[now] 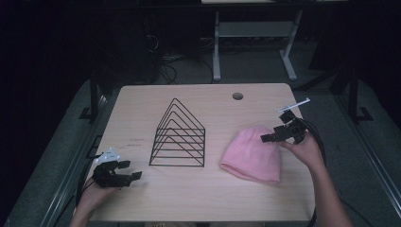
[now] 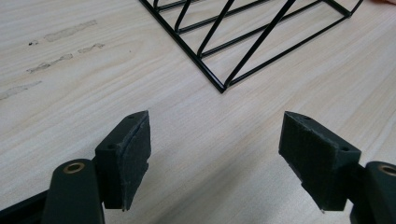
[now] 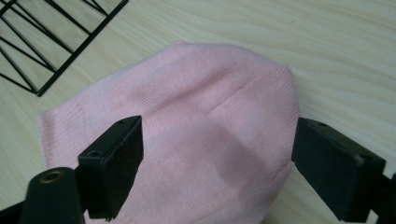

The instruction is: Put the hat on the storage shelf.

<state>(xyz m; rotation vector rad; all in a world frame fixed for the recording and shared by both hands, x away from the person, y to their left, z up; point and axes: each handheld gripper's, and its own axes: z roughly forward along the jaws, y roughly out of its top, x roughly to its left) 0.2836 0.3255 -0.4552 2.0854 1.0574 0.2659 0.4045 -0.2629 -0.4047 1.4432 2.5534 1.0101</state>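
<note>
High view first: the soft pink knitted beanie [image 1: 253,153] is lying flat on the light wooden table [image 1: 198,198], right of centre, with its ribbed cuff end toward the person. Just to its left stands the black wire rack with the triangular dividers [image 1: 178,137], near the hat but not touching it as far as I can see.

So how far along is this? Barely started, I'd say. The hat hasn't been picked up and nothing is hanging on or sitting in the rack.

The right gripper [image 1: 267,138] hovers over the crown end of the hat. In the right gripper view its jaws are spread wide with the pink knit between them and nothing pinched. I honestly can't tell if the pads are brushing the fabric or floating just above it. Looks like the approach for a grab, but that's only my read.

The left gripper [image 1: 134,176] is well apart from all that, near the front left corner of the table. The left gripper view shows its jaws wide open too, holding nothing, with bare wood below and a corner of the rack ahead.

Left to do, judging by the layout: pretty much everything. Close on the hat, lift it, and probably get it over to the rack.
</note>
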